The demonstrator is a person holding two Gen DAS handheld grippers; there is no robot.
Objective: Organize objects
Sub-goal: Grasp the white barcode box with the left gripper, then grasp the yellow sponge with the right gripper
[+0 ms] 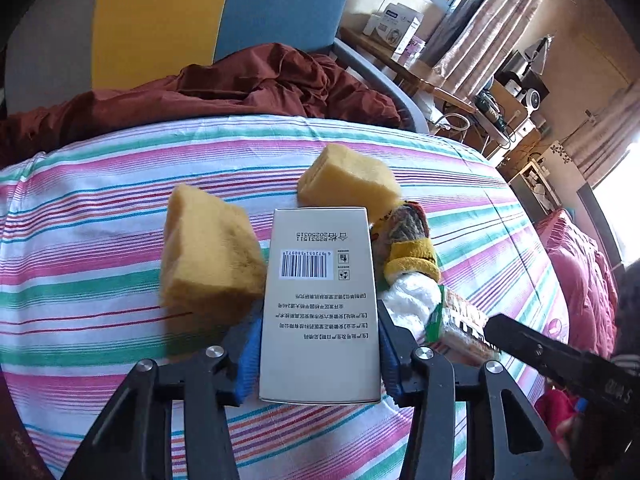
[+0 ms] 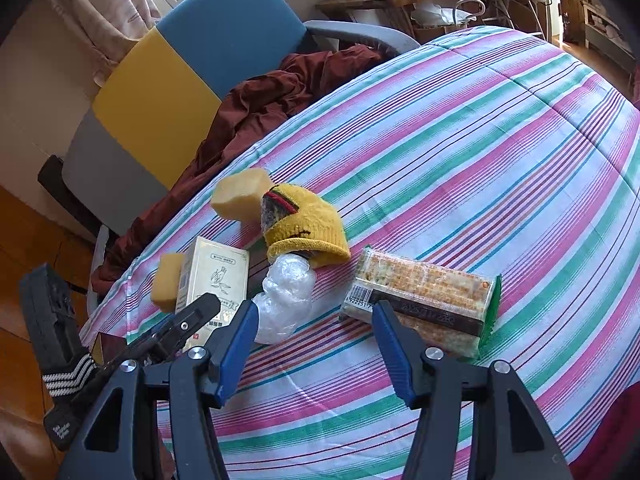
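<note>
Two tongs work over a bed spread with a striped sheet (image 2: 480, 160) in pink, green and white. Behind it, at the far left, stands a chair (image 2: 192, 52) with blue, yellow and grey panels, and a rust-red cloth (image 1: 248, 84) is heaped against it along the bed's far edge.

On the sheet the things lie close together. A cracker packet (image 2: 420, 300) with a green end lies at the right, just ahead of the right tongs (image 2: 316, 332), whose blue-padded jaws stand wide apart with nothing between them. A yellow knitted hat (image 2: 304, 228) sits farther back, touching a crumpled clear plastic bag (image 2: 288, 300) near it. One yellow sponge (image 1: 212, 252) lies left of the pale box (image 1: 320, 304), a second sponge (image 1: 348, 180) beyond the box.

Left tongs (image 1: 318, 356) are closed on the box's near end, pads pressing its two long sides, barcode face up. Whether the box rests on the sheet or is lifted off it I cannot tell.
</note>
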